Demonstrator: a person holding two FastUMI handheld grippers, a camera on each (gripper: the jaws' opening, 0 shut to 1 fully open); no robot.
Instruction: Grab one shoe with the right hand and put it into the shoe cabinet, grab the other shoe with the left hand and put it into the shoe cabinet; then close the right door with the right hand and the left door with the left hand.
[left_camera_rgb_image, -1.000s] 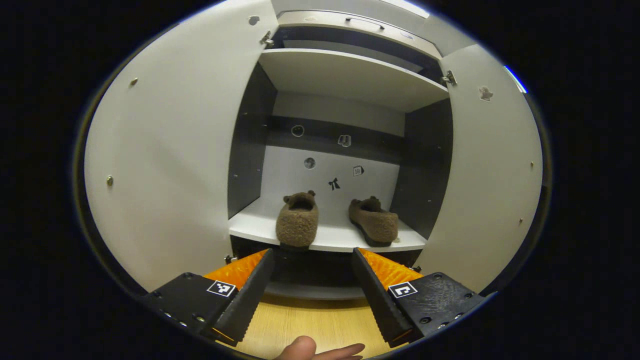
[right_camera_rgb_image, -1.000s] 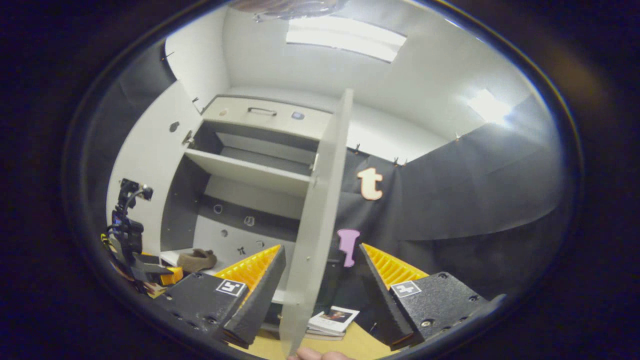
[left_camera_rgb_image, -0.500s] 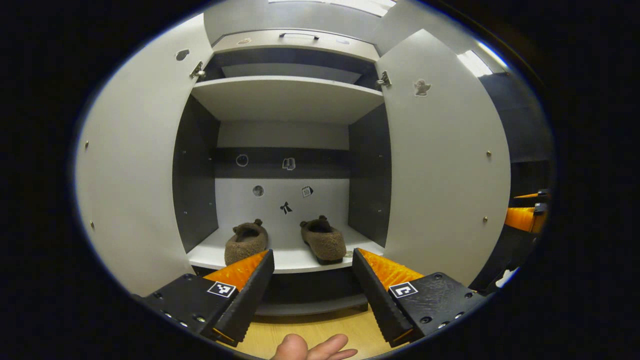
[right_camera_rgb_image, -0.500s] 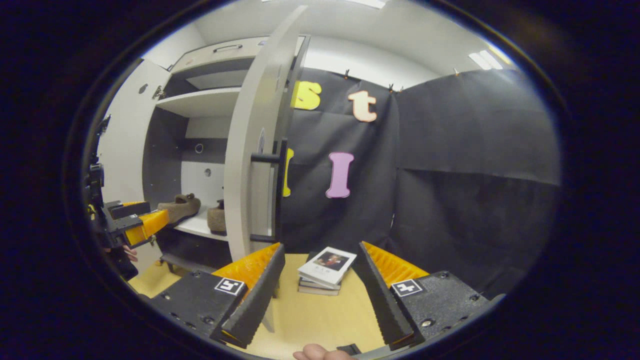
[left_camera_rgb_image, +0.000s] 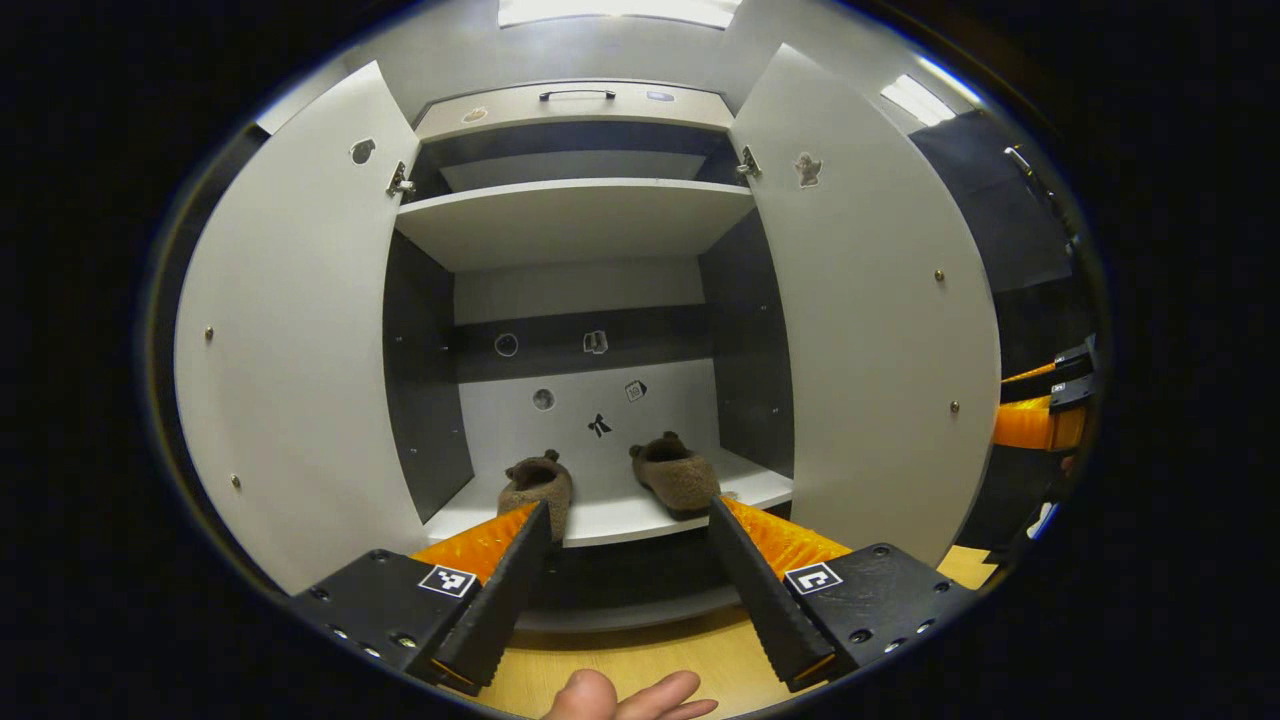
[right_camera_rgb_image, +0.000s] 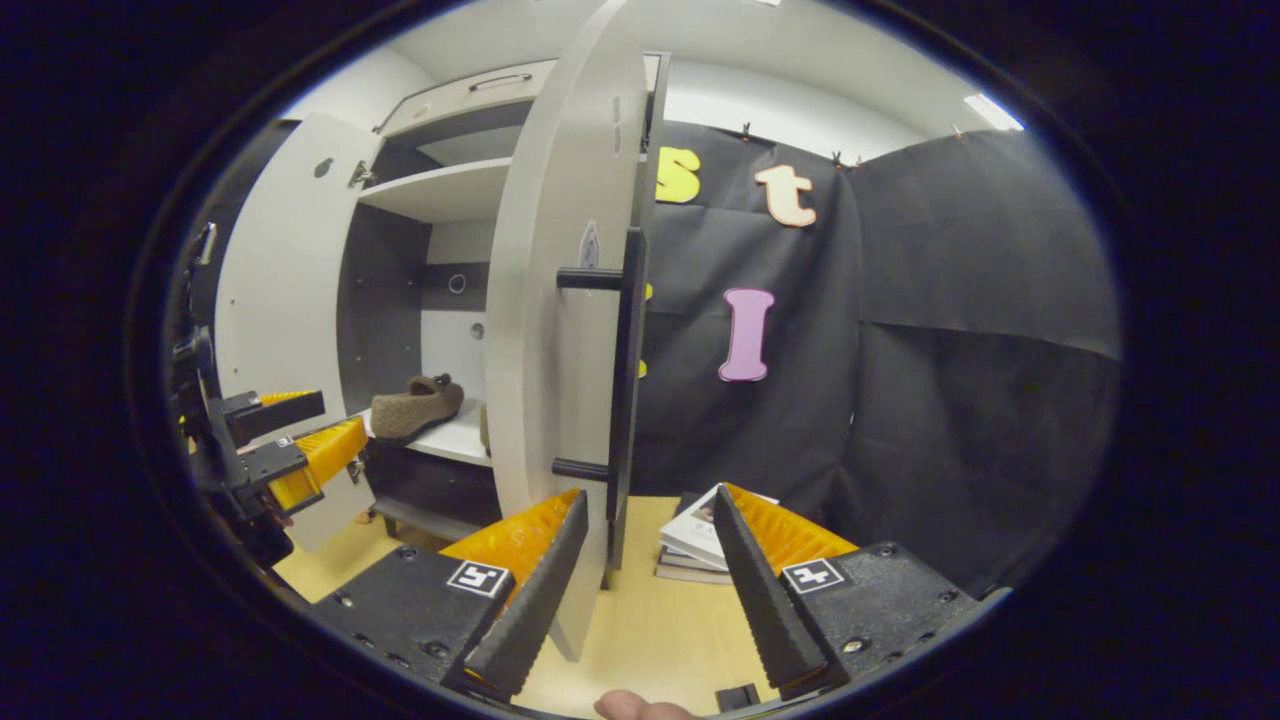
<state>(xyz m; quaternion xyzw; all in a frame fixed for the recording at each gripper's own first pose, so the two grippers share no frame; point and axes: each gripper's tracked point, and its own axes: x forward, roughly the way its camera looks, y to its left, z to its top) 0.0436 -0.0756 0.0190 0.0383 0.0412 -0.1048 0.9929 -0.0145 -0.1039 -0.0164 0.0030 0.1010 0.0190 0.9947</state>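
Straight ahead of my left tool (left_camera_rgb_image: 628, 560) stands the tall white shoe cabinet with dark inner walls (left_camera_rgb_image: 575, 215), both doors swung wide. Its white left door (left_camera_rgb_image: 300, 350) and white right door (left_camera_rgb_image: 870, 330) flank the opening in the left gripper view. On the white lower shelf (left_camera_rgb_image: 620, 515) sit the two brown fuzzy slipper shoes, side by side and slightly apart: the left shoe (left_camera_rgb_image: 540, 487) near the shelf's front edge, the right shoe (left_camera_rgb_image: 675, 472) angled a little toward the right wall. My left tool has its black-and-orange fingers spread apart with nothing between them, hanging in front of the shelf and below it. A fingertip of the holding hand (left_camera_rgb_image: 625, 698) shows at the bottom edge over the pale wooden floor (left_camera_rgb_image: 640, 655).

From the right gripper view I see the right door (right_camera_rgb_image: 560, 330) edge-on, its long black bar handle (right_camera_rgb_image: 625, 370) facing me. My right tool (right_camera_rgb_image: 640, 570) is wide open and empty; its left finger (right_camera_rgb_image: 535, 575) lies just in front of the door's lower edge, and I cannot tell whether it touches. One shoe (right_camera_rgb_image: 415, 408) shows on the shelf past the door. The left tool (right_camera_rgb_image: 290, 450) hovers at the far left. A small stack of books (right_camera_rgb_image: 695, 545) lies on the floor beside the door's foot, against the black cloth wall (right_camera_rgb_image: 950, 350).
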